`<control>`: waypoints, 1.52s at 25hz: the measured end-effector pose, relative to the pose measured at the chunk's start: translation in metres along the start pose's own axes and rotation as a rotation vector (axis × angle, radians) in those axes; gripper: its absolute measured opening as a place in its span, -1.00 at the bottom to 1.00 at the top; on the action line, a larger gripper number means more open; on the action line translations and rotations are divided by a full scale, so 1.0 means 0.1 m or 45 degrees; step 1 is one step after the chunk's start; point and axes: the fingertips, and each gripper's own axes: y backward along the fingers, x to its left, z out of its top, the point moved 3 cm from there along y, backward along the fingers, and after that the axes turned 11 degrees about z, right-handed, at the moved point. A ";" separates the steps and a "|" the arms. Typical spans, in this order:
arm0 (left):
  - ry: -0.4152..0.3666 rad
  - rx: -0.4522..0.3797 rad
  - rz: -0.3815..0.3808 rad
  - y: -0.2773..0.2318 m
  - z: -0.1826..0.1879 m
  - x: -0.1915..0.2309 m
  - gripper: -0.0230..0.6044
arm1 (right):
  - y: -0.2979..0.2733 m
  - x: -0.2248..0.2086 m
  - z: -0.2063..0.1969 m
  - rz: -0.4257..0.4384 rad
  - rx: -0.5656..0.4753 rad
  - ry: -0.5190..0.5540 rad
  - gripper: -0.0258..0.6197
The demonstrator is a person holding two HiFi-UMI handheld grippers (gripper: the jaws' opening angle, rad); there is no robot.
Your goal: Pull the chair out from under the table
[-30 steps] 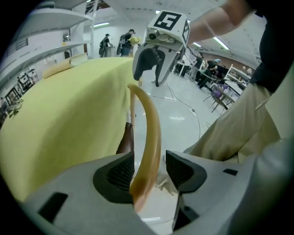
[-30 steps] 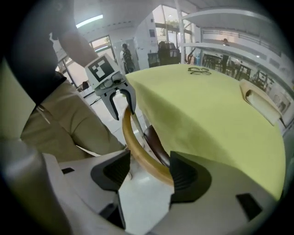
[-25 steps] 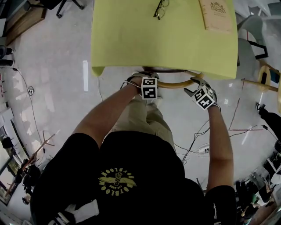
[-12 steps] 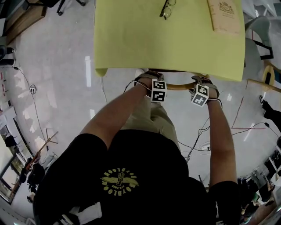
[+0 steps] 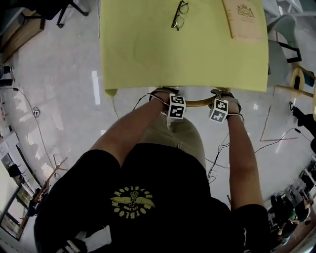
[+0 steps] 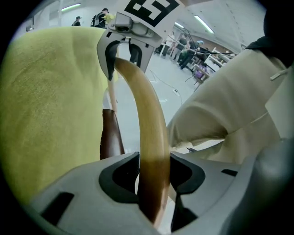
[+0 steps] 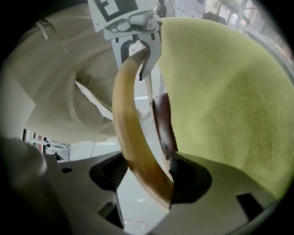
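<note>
**A:** Where does the chair [image 5: 198, 103] sit for the pull?

**B:** It's tucked under the desk [image 5: 111, 59], at twelve o'clock from the person. Only its curved wooden top rail [image 6: 147, 114] shows past the near edge of the yellow-green cloth [image 5: 148, 44].

**A:** Are both grippers on it?

**B:** Not equally. The left gripper [image 6: 154, 160] has just been closing its jaws, and they look to be pinching the rail. The right gripper [image 7: 147, 160] has just been opening its jaws, and they stand spread. The rail is between them and leans on the jaw at three o'clock in that gripper's view, with a gap on the nine o'clock side.

**A:** So what's the risk?

**B:** Pull now and only the left side hauls. I'd expect the chair to swing round, or the smooth rail to slide out of the loose jaws.

**A:** Anything else?

**B:** The cloth hangs just beside the rail. If the chair snagged it, the glasses [image 5: 178, 15] at twelve o'clock and the booklet [image 5: 242, 17] at one o'clock could be dragged along. The person's trousers [image 5: 180, 136] are close behind at six o'clock, so there's little room. The cables [image 5: 222, 153] on the floor at five o'clock might also foul a chair leg.
</note>
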 end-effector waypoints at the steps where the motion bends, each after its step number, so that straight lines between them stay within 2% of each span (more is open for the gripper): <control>1: -0.006 -0.004 -0.022 0.00 0.00 0.00 -0.40 | 0.00 -0.01 0.00 -0.003 -0.006 0.006 -0.11; 8: -0.010 0.050 -0.133 -0.01 0.01 -0.01 -0.46 | 0.00 -0.01 -0.04 -0.051 -0.036 0.057 -0.12; 12: -0.009 0.133 -0.165 -0.03 0.01 -0.09 -0.48 | -0.01 0.08 -0.05 -0.007 -0.007 0.090 -0.12; 20: -0.017 0.298 -0.052 -0.11 0.12 -0.36 -0.51 | -0.04 0.40 -0.13 0.091 0.016 0.244 -0.29; 25: -0.006 0.302 -0.035 -0.19 0.21 -0.61 -0.51 | -0.10 0.65 -0.21 0.068 0.041 0.276 -0.31; 30: 0.011 0.269 -0.097 -0.17 0.13 -1.04 -0.53 | -0.20 1.02 -0.06 0.122 0.030 0.298 -0.32; 38: -0.086 0.240 -0.067 -0.23 0.06 -1.63 -0.53 | -0.41 1.70 0.04 0.117 0.008 0.197 -0.32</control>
